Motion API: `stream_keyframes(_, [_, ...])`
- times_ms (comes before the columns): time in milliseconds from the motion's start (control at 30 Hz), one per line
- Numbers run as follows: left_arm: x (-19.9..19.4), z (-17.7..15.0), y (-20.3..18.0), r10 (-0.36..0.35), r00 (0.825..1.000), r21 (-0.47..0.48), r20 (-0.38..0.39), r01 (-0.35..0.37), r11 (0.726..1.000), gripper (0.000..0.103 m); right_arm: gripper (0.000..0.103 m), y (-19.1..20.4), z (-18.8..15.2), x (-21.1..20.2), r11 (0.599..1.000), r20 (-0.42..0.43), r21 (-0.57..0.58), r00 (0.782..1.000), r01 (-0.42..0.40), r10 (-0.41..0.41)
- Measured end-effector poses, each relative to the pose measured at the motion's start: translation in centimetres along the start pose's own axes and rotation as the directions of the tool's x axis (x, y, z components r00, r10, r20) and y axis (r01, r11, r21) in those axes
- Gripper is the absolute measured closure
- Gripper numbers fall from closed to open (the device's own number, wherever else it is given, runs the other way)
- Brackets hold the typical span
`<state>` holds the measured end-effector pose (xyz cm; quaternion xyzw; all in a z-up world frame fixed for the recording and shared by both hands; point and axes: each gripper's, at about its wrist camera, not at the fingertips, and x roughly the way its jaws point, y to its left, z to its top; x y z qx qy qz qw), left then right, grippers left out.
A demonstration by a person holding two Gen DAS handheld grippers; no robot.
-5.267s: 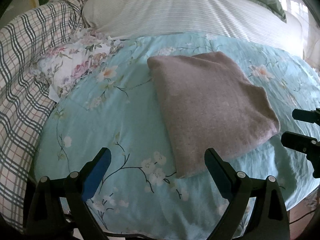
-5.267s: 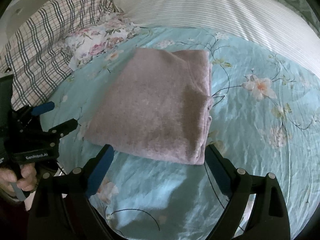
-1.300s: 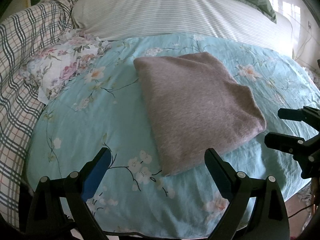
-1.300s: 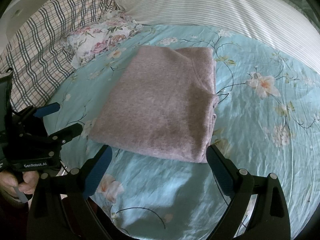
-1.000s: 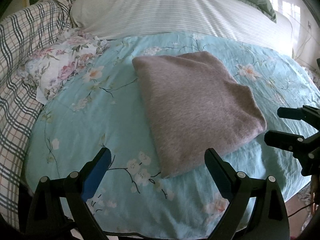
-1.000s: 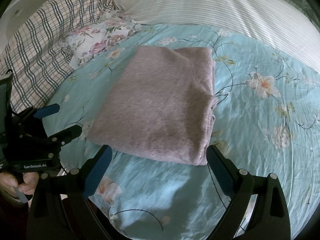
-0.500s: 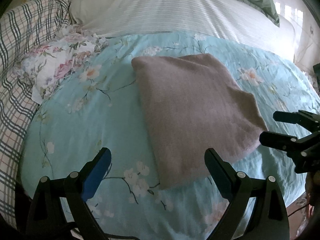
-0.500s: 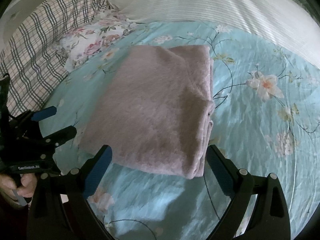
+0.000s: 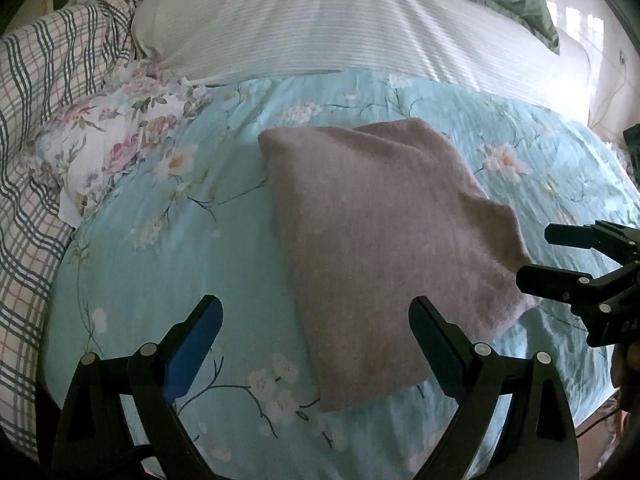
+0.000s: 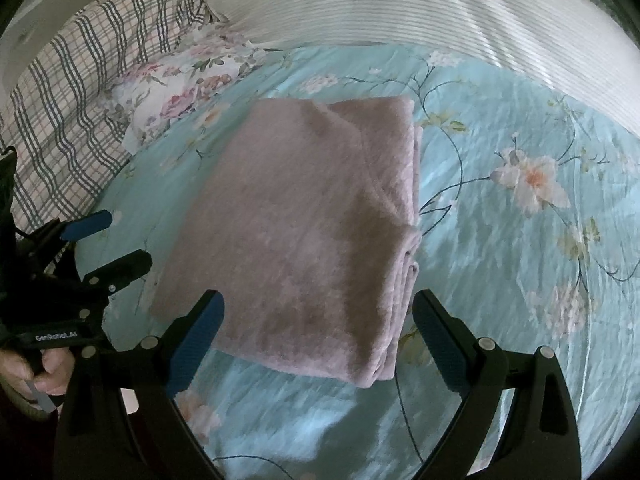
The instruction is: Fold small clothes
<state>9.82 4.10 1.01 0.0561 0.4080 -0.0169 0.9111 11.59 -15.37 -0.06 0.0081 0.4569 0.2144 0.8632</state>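
Two grippers, left gripper point(image 9: 316, 330) labelled "GenRobot.AI", right gripper point(image 10: 318, 326), jaws apart, folded mauve garment point(image 10: 304, 232) on floral bedspread point(image 10: 500, 240)

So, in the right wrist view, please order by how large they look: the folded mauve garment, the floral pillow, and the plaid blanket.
1. Folded mauve garment, largest, though it lies nearest the camera.
2 and 3. Plaid blanket and floral pillow: the blanket shows more area, but it is cut by the frame edge and the pillow lies partly on it, so unsure.
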Motion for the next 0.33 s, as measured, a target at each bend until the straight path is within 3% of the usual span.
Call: stream_keyframes(333, [0.28, -0.13, -0.04, 0.013, 1.000, -0.001, 0.006, -0.013, 1.000, 0.008, 0.008, -0.32, 0.44, 0.82, 1.000, -0.011, -0.001, 1.000, -0.025, 0.025])
